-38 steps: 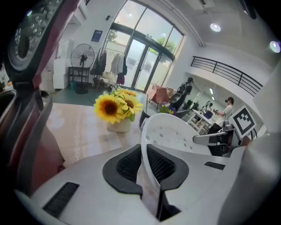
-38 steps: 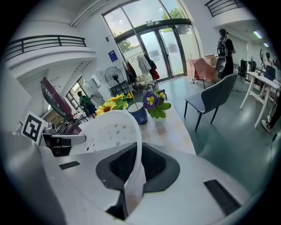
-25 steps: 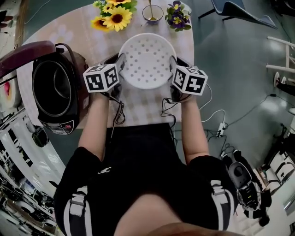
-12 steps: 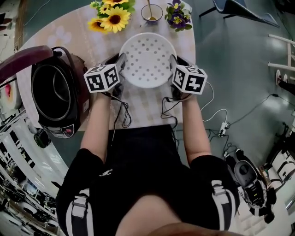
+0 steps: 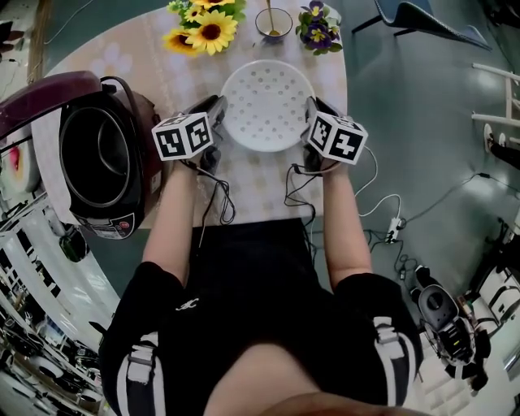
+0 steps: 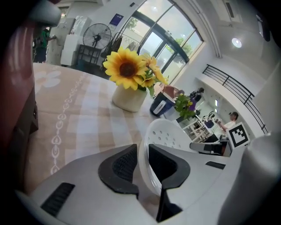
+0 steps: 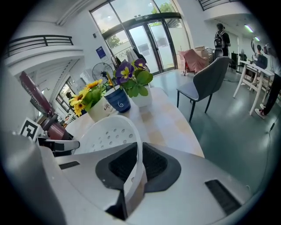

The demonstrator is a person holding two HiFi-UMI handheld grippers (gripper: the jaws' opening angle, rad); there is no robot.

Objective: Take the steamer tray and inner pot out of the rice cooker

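Note:
The white perforated steamer tray (image 5: pixel 268 101) lies on the checked table (image 5: pixel 260 191), between both grippers. My left gripper (image 5: pixel 219 104) has the tray's left rim (image 6: pixel 169 134) between its pads; its jaws are opening, and the rim still fills the gap. My right gripper (image 5: pixel 312 106) is shut on the tray's right rim (image 7: pixel 109 132). The dark rice cooker (image 5: pixel 101 162) stands open at the left. Its inner pot (image 5: pixel 96 122) is still inside, and its maroon lid (image 5: pixel 45 93) is raised.
A sunflower vase (image 5: pixel 203 24), a small bowl with a spoon (image 5: pixel 273 23) and a purple flower pot (image 5: pixel 317 26) stand at the table's far edge. Cables hang over the near edge. A grey chair (image 7: pixel 206 83) stands beyond the table on the right.
The tray and both grippers have hardly shifted. The tray looks slightly smaller and lower, resting on the table.

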